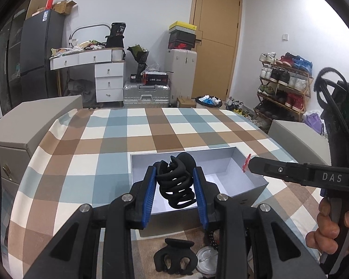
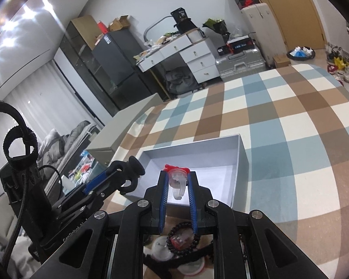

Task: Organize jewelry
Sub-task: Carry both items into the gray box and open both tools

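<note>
Because both things are going into the box [image 1: 258,181], the left claw [image 1: 174,181] is squeezing a black clip [image 1: 176,181] over it while the right claw [image 2: 178,181] is pinching a clear clip [image 2: 177,183].

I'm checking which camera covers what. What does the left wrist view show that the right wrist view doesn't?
Only the left wrist view: a second black claw clip on the tablecloth, and the shoe rack.
Only the right wrist view: a dark bead bracelet and the clear clip end-on.
Both: the grey box, the held black claw clip, both grippers.
</note>
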Action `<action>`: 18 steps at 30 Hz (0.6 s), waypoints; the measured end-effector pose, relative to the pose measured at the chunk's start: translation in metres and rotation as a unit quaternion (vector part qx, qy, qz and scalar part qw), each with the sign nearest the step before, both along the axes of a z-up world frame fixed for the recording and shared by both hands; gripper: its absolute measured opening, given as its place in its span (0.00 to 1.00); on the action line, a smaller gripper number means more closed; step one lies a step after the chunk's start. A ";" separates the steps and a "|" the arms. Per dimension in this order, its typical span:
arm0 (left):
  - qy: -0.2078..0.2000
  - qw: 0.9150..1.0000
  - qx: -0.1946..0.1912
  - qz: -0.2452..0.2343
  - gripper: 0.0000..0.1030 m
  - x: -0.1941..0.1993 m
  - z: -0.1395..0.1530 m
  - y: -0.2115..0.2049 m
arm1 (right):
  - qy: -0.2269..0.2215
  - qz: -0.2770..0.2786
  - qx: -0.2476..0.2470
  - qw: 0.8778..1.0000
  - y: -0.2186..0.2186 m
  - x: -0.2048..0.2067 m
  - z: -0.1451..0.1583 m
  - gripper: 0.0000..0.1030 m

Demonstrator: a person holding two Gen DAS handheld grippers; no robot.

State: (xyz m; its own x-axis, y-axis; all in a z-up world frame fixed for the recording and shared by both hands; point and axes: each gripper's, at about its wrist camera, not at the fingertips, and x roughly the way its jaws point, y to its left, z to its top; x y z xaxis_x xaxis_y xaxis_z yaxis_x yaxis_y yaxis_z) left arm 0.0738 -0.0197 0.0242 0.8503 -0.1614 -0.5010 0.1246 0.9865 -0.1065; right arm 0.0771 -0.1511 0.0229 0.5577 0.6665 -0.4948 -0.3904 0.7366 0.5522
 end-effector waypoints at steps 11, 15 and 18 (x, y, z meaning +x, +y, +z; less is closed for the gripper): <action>0.022 1.000 0.011 0.004 0.25 0.006 -0.006 -0.004 | 0.018 -0.004 -0.013 1.000 0.005 0.008 -0.013 0.16; 0.026 1.000 0.013 0.004 0.25 0.007 -0.007 -0.006 | 0.019 -0.005 -0.006 1.000 0.005 0.008 -0.013 0.18; 0.029 0.999 0.015 0.003 0.25 0.009 -0.007 -0.007 | 0.015 -0.006 -0.002 1.000 0.004 0.008 -0.011 0.18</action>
State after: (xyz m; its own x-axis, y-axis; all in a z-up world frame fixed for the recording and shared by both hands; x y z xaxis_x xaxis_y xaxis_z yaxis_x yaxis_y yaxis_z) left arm 0.0830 -0.0263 0.0173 0.8202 -0.1409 -0.5545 0.1130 0.9900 -0.0844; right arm 0.0856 -0.1467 0.0115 0.5503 0.6581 -0.5138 -0.3641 0.7430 0.5616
